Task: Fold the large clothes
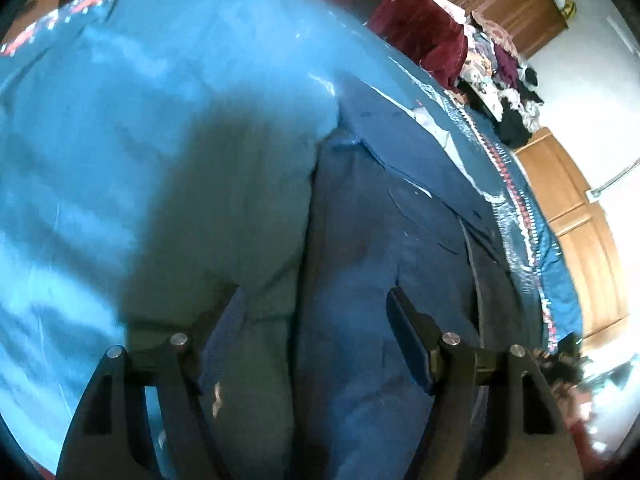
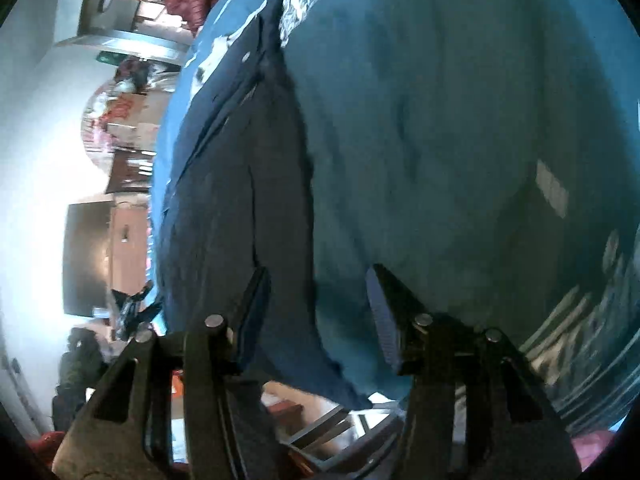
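Wooden cupboard doors [image 1: 576, 216] lined the wall beyond a bed covered by one teal-blue bedspread with a red-and-white patterned border [image 1: 120, 120]. One dark navy garment [image 1: 380, 240] lay flat on that bedspread. Its long axis ran from 6 o'clock toward 1 o'clock in the left wrist view, and from 6 toward 12 o'clock in the right. One heap of mixed clothes [image 1: 492, 68] sat at 1 o'clock. The left gripper [image 1: 316, 308] was spread wide above the garment. The right gripper [image 2: 316, 284] was likewise spread, straddling the garment's edge.
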`<action>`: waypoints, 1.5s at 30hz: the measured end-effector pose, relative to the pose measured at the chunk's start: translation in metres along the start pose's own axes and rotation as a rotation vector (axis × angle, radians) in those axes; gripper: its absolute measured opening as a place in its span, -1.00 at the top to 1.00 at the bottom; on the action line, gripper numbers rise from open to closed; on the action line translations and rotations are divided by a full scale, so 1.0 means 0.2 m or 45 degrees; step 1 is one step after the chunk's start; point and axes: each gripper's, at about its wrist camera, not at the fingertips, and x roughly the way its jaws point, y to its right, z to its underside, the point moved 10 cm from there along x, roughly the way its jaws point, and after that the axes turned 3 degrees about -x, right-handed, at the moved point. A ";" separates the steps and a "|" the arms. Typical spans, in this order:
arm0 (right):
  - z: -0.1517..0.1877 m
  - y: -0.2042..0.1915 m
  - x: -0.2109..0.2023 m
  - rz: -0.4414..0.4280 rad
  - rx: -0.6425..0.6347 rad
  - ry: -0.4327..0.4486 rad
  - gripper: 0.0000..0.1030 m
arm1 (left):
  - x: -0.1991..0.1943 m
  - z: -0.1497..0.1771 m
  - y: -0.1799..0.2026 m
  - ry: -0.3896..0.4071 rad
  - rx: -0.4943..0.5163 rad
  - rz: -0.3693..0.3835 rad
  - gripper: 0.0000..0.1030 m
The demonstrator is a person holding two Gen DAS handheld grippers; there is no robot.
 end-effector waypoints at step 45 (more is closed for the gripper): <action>0.20 -0.17 0.27 -0.014 -0.175 -0.157 0.49 | 0.01 0.41 0.11 -0.222 0.272 0.009 0.33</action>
